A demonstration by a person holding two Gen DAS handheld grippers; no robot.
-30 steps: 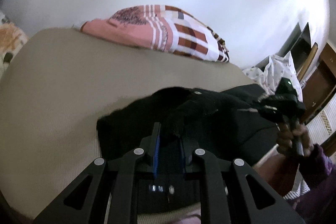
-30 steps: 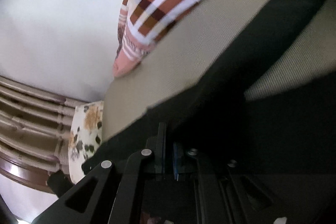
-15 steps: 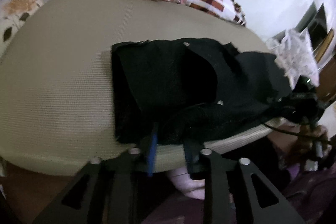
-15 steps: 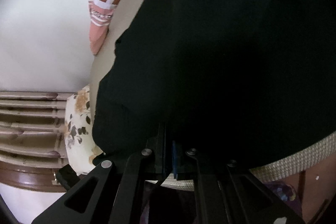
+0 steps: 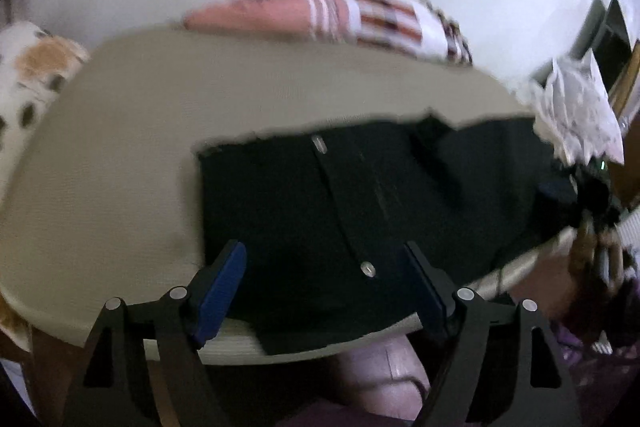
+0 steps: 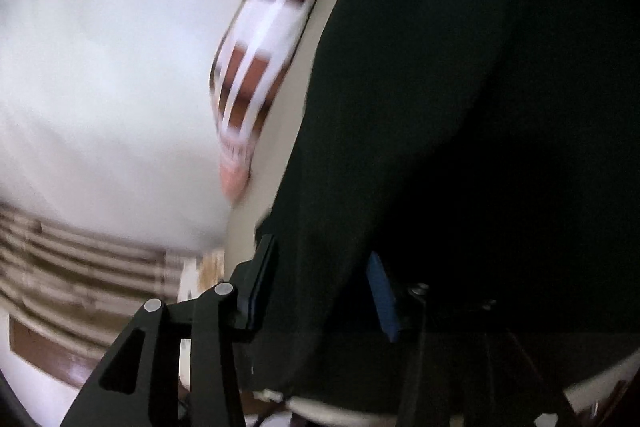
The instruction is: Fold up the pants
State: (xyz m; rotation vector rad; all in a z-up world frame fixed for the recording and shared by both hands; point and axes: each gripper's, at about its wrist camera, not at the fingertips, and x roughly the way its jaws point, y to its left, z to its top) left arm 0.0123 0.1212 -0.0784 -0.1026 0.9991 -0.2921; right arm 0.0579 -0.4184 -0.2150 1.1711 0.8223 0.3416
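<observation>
Black pants (image 5: 360, 211) lie folded flat on the beige bed (image 5: 120, 167) near its front edge, left tongs (image 5: 328, 291) spread wide and empty just above them, right tongs (image 6: 320, 291) also parted, gripping nothing, striped pillow (image 5: 360, 15) behind.

Both let go! The black left gripper (image 5: 326, 287) and black right gripper (image 6: 320, 287) have sprung apart, dropping the black fabric pants (image 5: 360, 195) flat onto the beige woven mattress (image 5: 140, 147).
</observation>
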